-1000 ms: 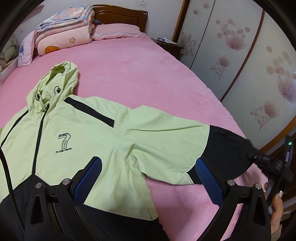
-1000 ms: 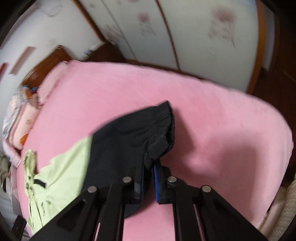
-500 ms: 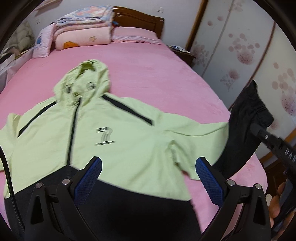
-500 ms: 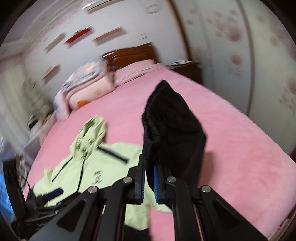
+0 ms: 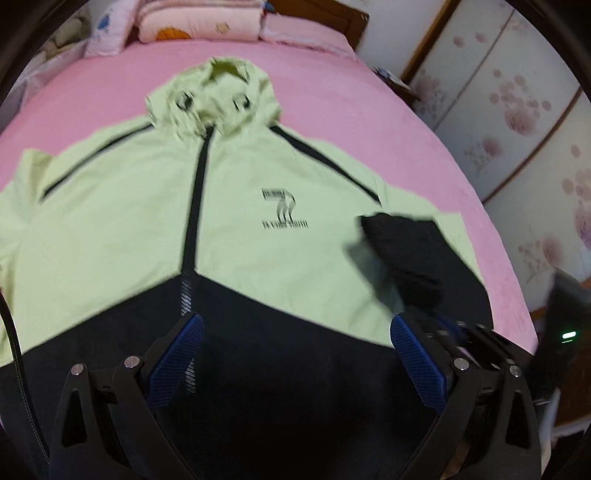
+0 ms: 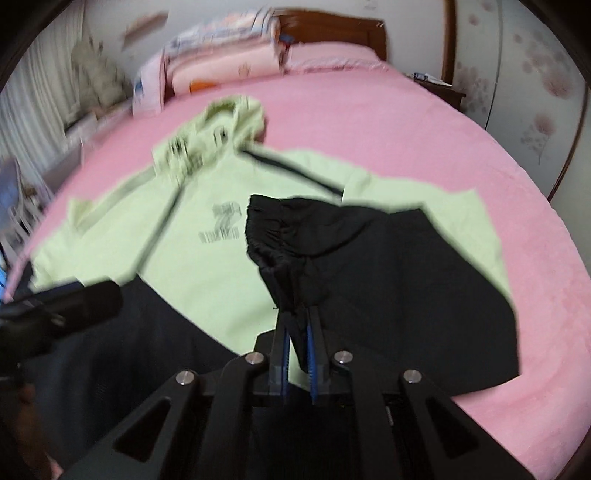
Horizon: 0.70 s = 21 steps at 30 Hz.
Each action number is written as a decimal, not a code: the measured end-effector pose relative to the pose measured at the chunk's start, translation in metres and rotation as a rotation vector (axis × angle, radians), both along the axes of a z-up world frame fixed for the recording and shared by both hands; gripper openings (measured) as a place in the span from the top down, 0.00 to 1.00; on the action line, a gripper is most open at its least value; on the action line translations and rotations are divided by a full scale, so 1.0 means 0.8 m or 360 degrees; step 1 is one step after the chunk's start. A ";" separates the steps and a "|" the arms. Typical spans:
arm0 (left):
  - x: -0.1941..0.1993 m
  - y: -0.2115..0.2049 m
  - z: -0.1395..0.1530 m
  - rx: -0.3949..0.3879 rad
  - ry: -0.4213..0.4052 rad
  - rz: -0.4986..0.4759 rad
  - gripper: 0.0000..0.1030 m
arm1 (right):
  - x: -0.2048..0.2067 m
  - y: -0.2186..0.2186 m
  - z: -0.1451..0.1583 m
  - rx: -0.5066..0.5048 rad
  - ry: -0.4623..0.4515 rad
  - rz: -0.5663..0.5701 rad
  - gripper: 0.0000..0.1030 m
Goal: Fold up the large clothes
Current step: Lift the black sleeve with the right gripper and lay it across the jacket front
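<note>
A light green and black hooded jacket lies face up on the pink bed, hood toward the headboard. It also shows in the right wrist view. My right gripper is shut on the black cuff of the jacket's sleeve and holds it folded over the jacket's chest. That sleeve shows at the right in the left wrist view. My left gripper is open and empty above the jacket's black hem.
Folded quilts and pillows are stacked at the wooden headboard. A nightstand and floral wardrobe doors stand to the right of the bed. Bare pink sheet lies right of the jacket.
My right gripper lifted the black sleeve cuff off the bed's right side and carried it left over the jacket's chest. My left gripper moved left to the jacket's middle, still open.
</note>
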State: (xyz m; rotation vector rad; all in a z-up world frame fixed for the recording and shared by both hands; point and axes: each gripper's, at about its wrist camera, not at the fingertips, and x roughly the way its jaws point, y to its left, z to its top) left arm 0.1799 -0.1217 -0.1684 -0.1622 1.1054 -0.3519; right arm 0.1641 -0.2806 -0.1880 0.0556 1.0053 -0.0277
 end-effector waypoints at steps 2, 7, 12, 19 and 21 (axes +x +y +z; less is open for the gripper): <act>0.001 -0.008 -0.015 -0.0024 0.0059 -0.0061 0.02 | 0.001 0.010 -0.018 -0.0083 0.0064 0.0024 0.91; 0.005 -0.022 -0.037 -0.0152 0.0170 -0.0151 0.02 | -0.025 0.005 -0.007 -0.0088 0.0031 0.0049 0.83; 0.013 -0.028 -0.046 -0.0331 0.0242 -0.0155 0.02 | -0.045 -0.006 0.010 -0.0073 -0.0073 0.0014 0.49; 0.025 -0.039 -0.058 -0.0502 0.0342 -0.0137 0.03 | -0.083 -0.028 0.025 0.0083 -0.0124 -0.0068 0.49; 0.028 -0.047 -0.062 -0.0541 0.0374 -0.0142 0.07 | -0.098 -0.038 0.028 0.0145 -0.0139 -0.0113 0.49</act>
